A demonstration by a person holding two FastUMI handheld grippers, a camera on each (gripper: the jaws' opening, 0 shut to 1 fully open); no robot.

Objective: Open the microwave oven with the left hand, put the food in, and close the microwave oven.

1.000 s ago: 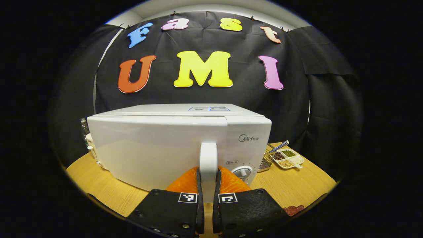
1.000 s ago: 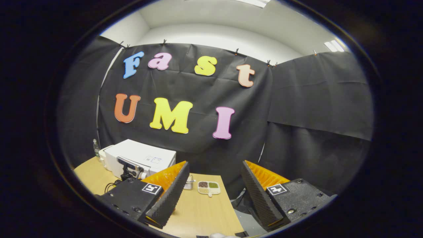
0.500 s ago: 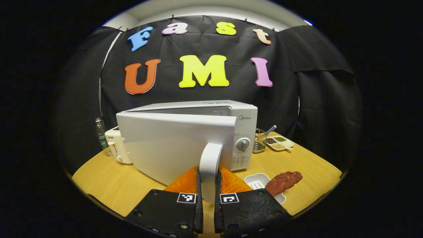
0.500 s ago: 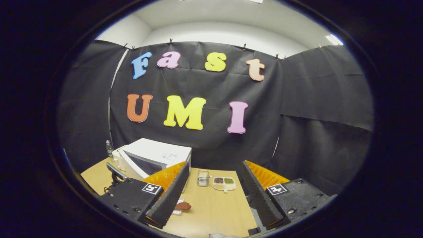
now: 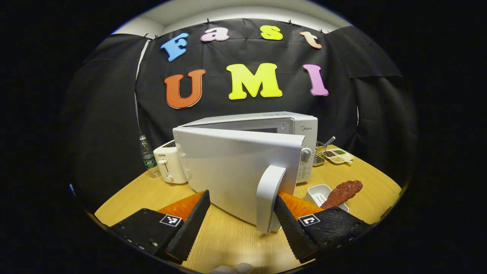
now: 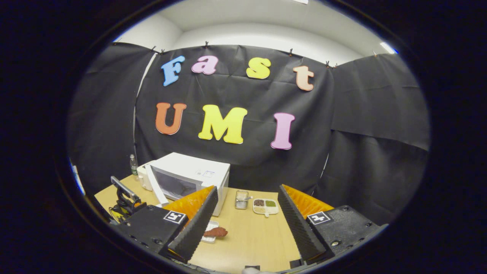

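Note:
The white microwave (image 5: 247, 152) stands on the wooden table with its door (image 5: 236, 167) swung partly open. The door's handle (image 5: 268, 198) stands between my left gripper's fingers, close to the right one. My left gripper (image 5: 239, 228) is open and holds nothing. The food, a reddish-brown piece (image 5: 342, 189), lies across a small white tray (image 5: 315, 192) to the right of the microwave. In the right gripper view, my right gripper (image 6: 245, 228) hangs open and high above the table, far from the microwave (image 6: 194, 177) and the food (image 6: 216, 231).
A white toaster (image 5: 169, 165) and a bottle (image 5: 146, 156) stand left of the microwave. A wire basket (image 5: 321, 154) and a divided dish of beans (image 5: 338, 156) sit behind the food, at the back right. The table's front edge (image 6: 243, 262) is near.
My left gripper was shut on the door handle and has opened. The door has swung further out. The right gripper's view has shifted, bringing the microwave and the food more into sight.

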